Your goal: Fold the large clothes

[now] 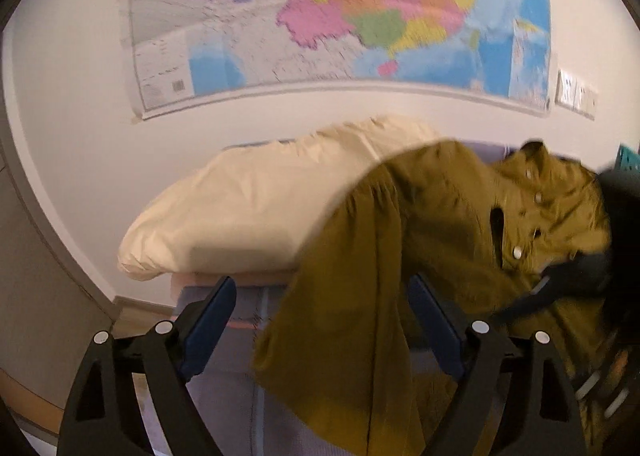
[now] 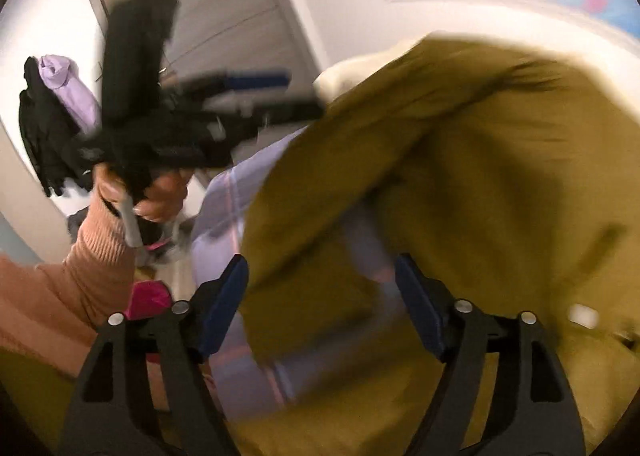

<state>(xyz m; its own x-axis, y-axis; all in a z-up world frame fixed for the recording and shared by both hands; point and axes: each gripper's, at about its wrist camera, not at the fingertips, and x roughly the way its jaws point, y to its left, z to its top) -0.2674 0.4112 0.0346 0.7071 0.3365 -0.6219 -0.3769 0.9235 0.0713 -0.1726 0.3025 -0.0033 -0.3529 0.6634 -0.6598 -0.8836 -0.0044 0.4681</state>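
A mustard-olive shirt (image 1: 440, 224) with white buttons lies crumpled over the bed, with one flap hanging toward the camera. My left gripper (image 1: 322, 282) stands open. That flap passes between its blue pads (image 1: 208, 328) without being pressed. A dark, blurred part of the right tool (image 1: 576, 280) rests at the shirt's right side. In the right wrist view the shirt (image 2: 460, 176) fills the right half, blurred. My right gripper (image 2: 322, 262) is open above it, and its pads (image 2: 420, 308) grip nothing. The left gripper (image 2: 304, 94) shows at upper left, open, held by a hand (image 2: 160, 196) in a peach sleeve.
A cream pillow (image 1: 248, 208) lies at the head of the bed on a lilac checked sheet (image 1: 224, 396). A coloured map (image 1: 340, 8) hangs on the white wall. Black and lilac clothes (image 2: 52, 112) hang beside a grey door (image 2: 224, 4). A pink item (image 2: 146, 298) lies low at left.
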